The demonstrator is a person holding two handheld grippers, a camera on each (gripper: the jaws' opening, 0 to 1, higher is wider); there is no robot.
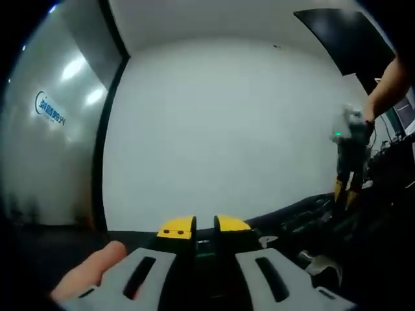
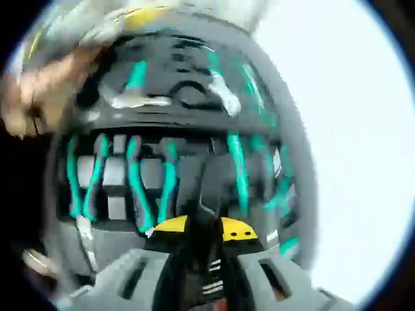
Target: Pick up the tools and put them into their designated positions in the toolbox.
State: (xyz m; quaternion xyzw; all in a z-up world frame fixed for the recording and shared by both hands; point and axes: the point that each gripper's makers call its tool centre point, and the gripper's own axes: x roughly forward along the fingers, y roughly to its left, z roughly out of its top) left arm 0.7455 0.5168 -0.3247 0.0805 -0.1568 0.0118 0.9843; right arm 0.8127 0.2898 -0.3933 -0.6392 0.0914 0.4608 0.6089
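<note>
Left gripper sits at 6 o'clock in the left gripper view, yellow-tipped jaws nearly together with only a narrow dark gap, nothing visibly held, pointed at a blank white wall above the dark table edge. A person's fingers show at 7 o'clock beside its body. Right gripper appears in that view at 3 o'clock, hanging tips-down over the dark toolbox area, held by a person's arm. In the right gripper view the right gripper is at 6 o'clock, jaws close together; the frame is motion-blurred, so I cannot tell for sure whether a thin dark tool is pinched between them, it looks likely empty. Right ahead lies the open toolbox, black tray with teal-handled tools seated in slots from 9 to 3 o'clock, more teal pieces in the upper row toward 12. A blurred hand sits at 10 o'clock. Judged step: right gripper working over the tray, either seating or reaching. To do it well: slow the hand so the view steadies, line the jaws parallel with the slot's long axis, come straight down over the matching cutout, avoid knocking neighbouring handles, and keep the left gripper ready to brace the tray wall.
</note>
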